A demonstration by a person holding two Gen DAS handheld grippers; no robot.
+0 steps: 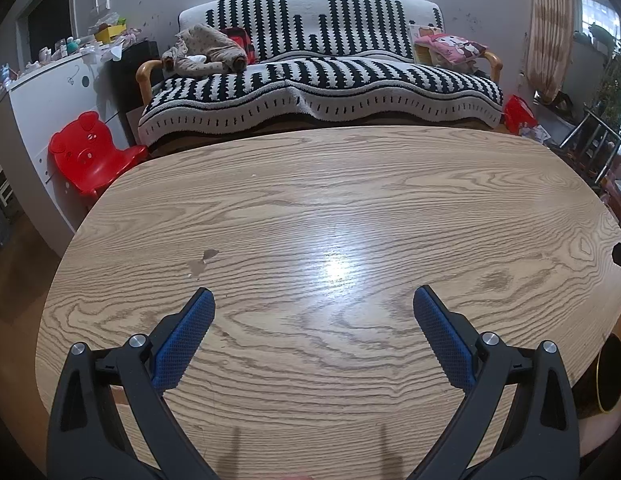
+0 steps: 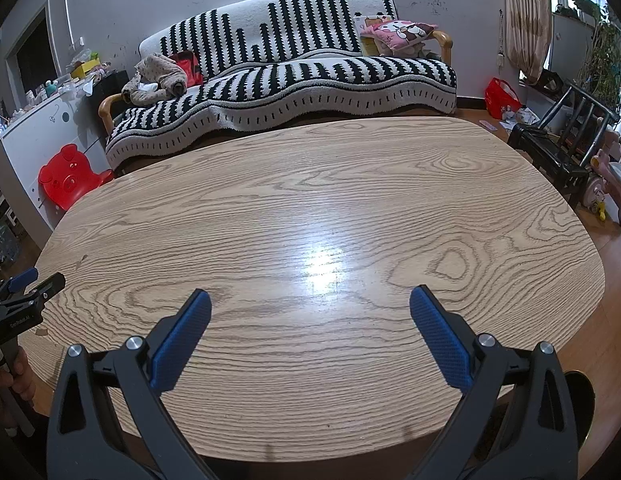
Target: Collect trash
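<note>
Left gripper: jaws spread wide, blue pads holding nothing, hovering over the near part of the wooden table.
Right gripper: jaws also spread wide, nothing between the blue pads, over the same table.
Left gripper in the right wrist view: far to the left of the right gripper, at the table edge, held by a hand.
Trash: no trash seen on the table top ahead of either gripper; only a small chipped spot ahead and slightly left of the left gripper.
Dark round container: low at the right of the left gripper, beyond the table edge; contents cannot be told.
Beyond the table: black-and-white striped sofa, red bear-shaped child chair at far left.
</note>
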